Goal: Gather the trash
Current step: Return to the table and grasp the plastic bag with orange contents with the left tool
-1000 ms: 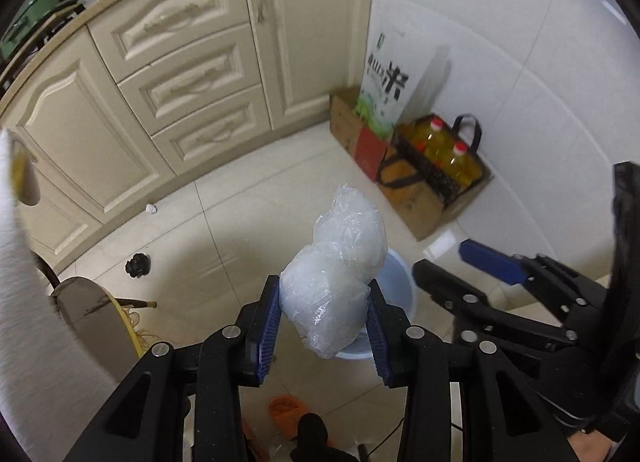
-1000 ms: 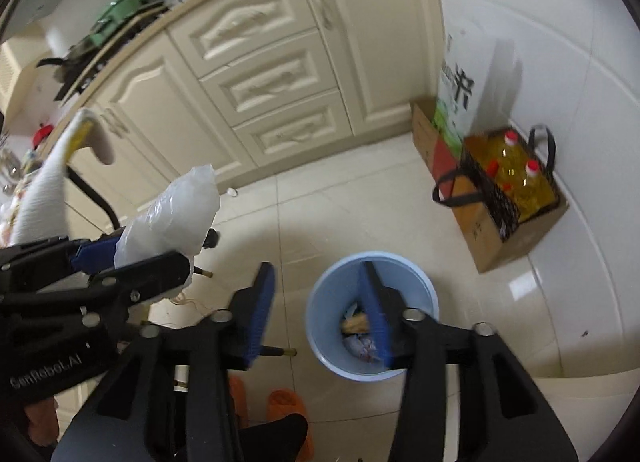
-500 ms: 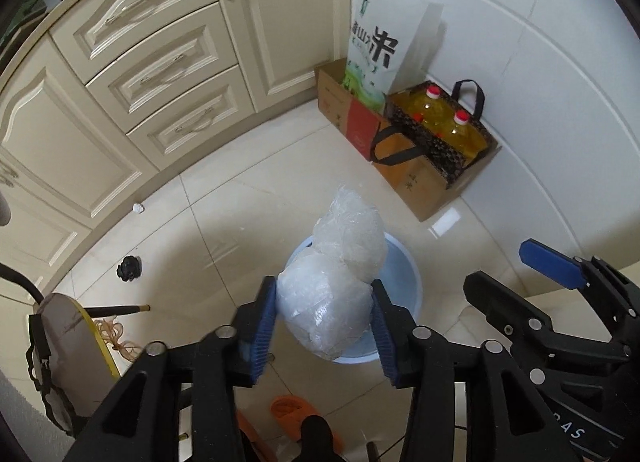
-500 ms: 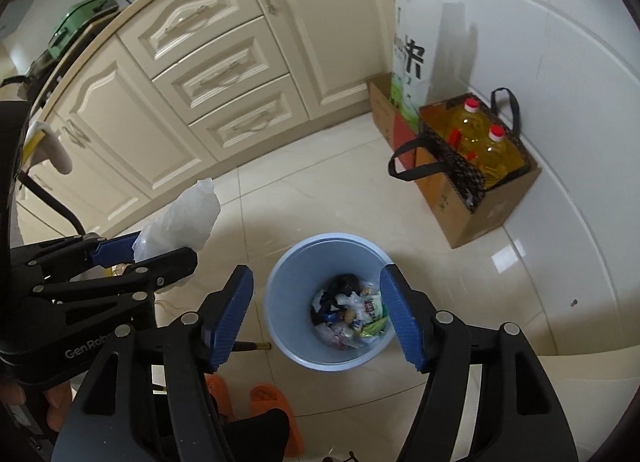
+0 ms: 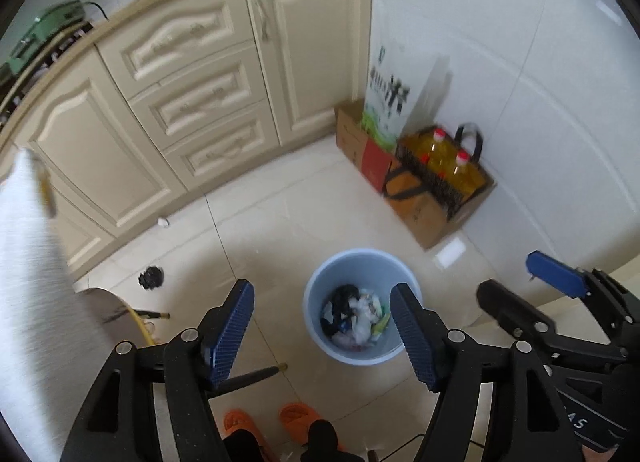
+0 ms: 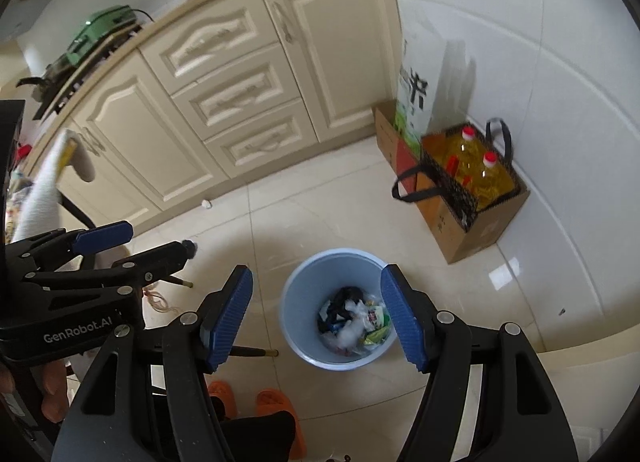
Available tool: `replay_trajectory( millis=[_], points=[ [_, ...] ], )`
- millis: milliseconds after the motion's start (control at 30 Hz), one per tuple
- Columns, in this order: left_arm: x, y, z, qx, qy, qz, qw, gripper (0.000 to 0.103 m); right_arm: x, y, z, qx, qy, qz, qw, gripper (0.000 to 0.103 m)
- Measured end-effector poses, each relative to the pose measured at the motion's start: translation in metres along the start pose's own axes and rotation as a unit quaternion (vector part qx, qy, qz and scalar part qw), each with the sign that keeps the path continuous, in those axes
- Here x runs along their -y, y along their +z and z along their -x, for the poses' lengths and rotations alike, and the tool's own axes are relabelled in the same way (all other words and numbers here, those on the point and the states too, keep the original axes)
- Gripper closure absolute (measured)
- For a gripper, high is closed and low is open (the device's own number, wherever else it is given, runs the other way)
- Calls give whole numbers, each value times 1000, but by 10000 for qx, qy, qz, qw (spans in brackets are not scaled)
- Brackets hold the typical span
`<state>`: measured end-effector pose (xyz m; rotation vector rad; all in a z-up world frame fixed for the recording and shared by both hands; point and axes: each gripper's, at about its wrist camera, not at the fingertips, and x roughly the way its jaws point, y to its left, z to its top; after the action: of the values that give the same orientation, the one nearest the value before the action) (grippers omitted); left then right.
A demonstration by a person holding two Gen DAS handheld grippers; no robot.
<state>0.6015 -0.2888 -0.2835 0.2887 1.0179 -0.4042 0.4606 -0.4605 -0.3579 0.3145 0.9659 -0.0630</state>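
Observation:
A light blue trash bin point(image 5: 320, 302) stands on the tiled floor below both grippers, with mixed trash point(image 5: 356, 316) inside; it also shows in the right wrist view point(image 6: 298, 302). My left gripper point(image 5: 326, 332) is open and empty, held above the bin. My right gripper point(image 6: 316, 320) is open and empty above the bin too. The right gripper point(image 5: 532, 286) shows at the right of the left wrist view, and the left gripper point(image 6: 136, 244) at the left of the right wrist view. The clear plastic bag is not between any fingers.
Cream cabinets point(image 5: 192, 102) run along the back. A cardboard box with oil bottles point(image 5: 444, 178) and a rice bag point(image 5: 386, 106) stand by the white wall. Orange slippers point(image 5: 276, 426), a stool point(image 5: 108, 306) and a small white scrap point(image 5: 163, 222) are on the floor.
My left gripper has opened and the clear plastic bag it held is gone from its fingers. Both cameras have tilted up, showing more of the cabinets.

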Motion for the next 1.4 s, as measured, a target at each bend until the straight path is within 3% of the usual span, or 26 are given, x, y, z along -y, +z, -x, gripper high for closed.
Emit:
replay_trajectory(
  millis=[233, 367, 567, 767, 867, 1100, 1233, 1333, 1400],
  points=[
    [-64, -43, 126, 1059, 288, 336, 9934, 29, -77, 16, 66, 608, 323, 576, 9960, 26],
    [-121, -80, 189, 1566, 811, 610, 9824, 24, -141, 25, 88, 803, 667, 1009, 9894, 23],
    [-208, -141, 236, 1776, 1524, 1201, 9648, 18, -246, 35, 98, 894, 1126, 1748, 9741, 18],
    [-287, -186, 243, 1531, 1934, 1996, 9483, 18, -339, 34, 71, 613, 1449, 2423, 9574, 16],
    [-322, -194, 236, 1373, 2038, 2331, 9409, 18, -369, 33, 54, 509, 1493, 2625, 9520, 16],
    [-381, -191, 190, 785, 1817, 2661, 9434, 23, -423, 38, 6, 219, 1464, 2868, 9465, 16],
    [-407, -192, 178, 785, 1398, 2826, 9457, 23, -447, 39, -19, 74, 1442, 2992, 9432, 16],
    [-424, -188, 167, 696, 1302, 2851, 9471, 25, -461, 40, -38, -49, 1462, 3055, 9409, 16],
    [-438, -184, 157, 599, 1173, 2916, 9474, 33, -469, 40, -47, -75, 1455, 3096, 9396, 16]
  ],
)
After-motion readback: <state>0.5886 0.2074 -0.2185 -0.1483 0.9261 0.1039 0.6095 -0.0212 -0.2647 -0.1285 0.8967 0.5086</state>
